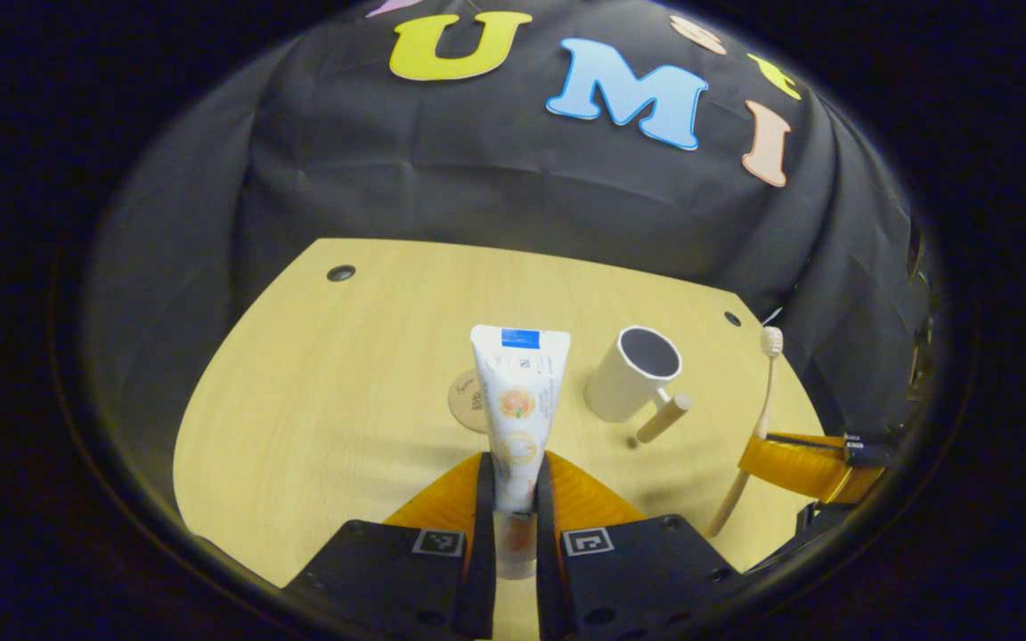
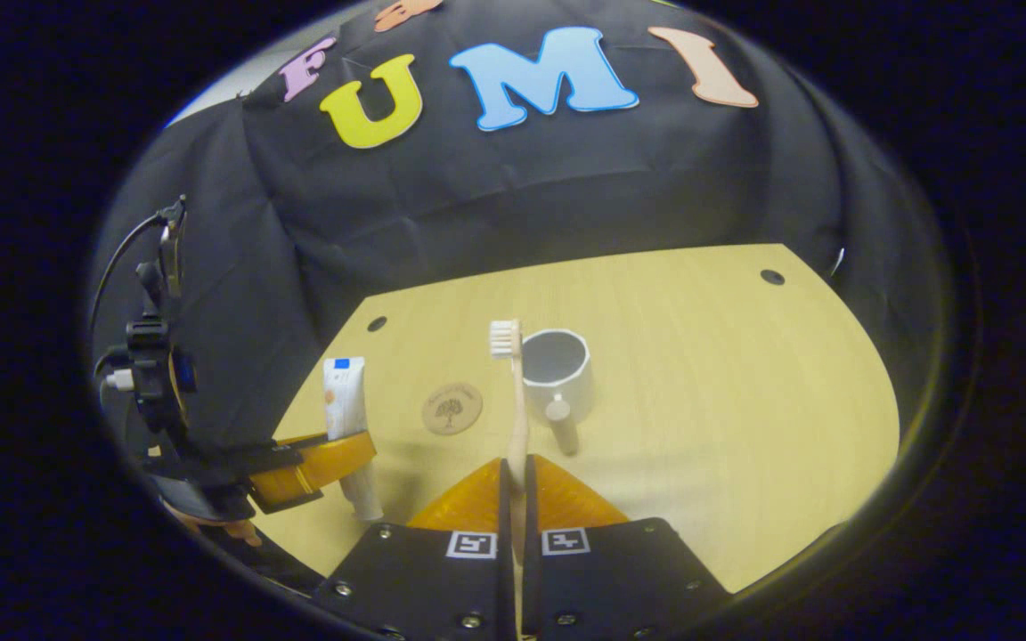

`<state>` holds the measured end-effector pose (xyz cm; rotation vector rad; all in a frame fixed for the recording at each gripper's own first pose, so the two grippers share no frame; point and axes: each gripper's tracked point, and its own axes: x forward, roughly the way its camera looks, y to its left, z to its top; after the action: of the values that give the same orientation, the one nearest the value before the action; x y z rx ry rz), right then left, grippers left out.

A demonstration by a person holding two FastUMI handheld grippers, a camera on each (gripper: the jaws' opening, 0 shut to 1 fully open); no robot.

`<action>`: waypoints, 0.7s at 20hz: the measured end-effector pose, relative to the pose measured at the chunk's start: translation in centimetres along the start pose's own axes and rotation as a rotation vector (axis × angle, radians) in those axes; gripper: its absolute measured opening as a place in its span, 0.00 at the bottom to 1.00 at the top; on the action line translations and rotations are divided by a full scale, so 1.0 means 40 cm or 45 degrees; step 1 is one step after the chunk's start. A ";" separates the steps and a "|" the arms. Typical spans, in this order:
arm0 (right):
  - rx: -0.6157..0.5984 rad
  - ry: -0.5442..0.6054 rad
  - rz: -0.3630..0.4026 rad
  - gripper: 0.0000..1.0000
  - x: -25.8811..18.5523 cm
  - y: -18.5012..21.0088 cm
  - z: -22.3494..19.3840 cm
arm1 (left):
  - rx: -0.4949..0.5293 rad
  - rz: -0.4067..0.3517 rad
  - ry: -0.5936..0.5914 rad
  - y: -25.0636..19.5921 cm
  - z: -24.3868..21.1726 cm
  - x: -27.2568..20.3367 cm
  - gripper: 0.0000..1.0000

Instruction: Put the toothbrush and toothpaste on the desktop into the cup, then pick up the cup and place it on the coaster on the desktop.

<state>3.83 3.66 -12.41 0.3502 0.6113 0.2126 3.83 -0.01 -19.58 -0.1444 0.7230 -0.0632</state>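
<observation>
Above the desktop [image 1: 317, 401], one toothpaste [image 1: 517, 401] in left gripper [image 1: 514, 499] fingers; one toothbrush [image 2: 513, 401] in right gripper [image 2: 514, 499] fingers.

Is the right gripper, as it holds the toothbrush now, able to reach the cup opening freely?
Probably yes: the right gripper grips the toothbrush upright, the cup stands open just ahead, and nothing lies between them.

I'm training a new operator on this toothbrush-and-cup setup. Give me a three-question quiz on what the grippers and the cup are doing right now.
1. True or false: the cup already stands on the coaster.
2. Which item does the left gripper hold? A. toothbrush B. toothpaste tube C. cup
3. Fill in: the right gripper is shut on the ____.

Key:
1. False; the cup stands on the desktop beside the coaster.
2. B, the toothpaste tube.
3. toothbrush.
</observation>
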 end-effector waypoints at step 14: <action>-0.143 -0.450 0.005 0.04 0.141 0.009 0.284 | -0.100 -0.063 -0.359 -0.007 0.259 -0.025 0.26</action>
<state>15.05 2.74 -6.58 0.2720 0.2490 0.1825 9.96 0.94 -11.23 -0.2413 0.4408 -0.0602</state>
